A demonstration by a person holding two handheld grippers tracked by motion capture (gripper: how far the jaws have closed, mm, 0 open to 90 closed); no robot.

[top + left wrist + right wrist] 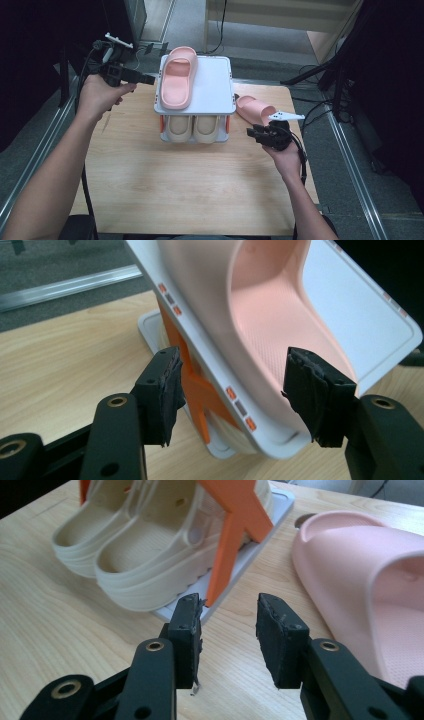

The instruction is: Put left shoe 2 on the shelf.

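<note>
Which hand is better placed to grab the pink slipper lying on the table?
Right: the right hand-held gripper is open beside the pink slipper on the table; the left one is across the rack.

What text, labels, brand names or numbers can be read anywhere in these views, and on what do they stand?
None: no readable word, number or logo on any item.
Pink slipper on top of the white shoe rack: plain, no brand visible.
Pink slipper on the table: plain.
Beige shoes on the lower shelf: no lettering.
Rack edge: small orange and grey squares, marks only, no characters.
</note>
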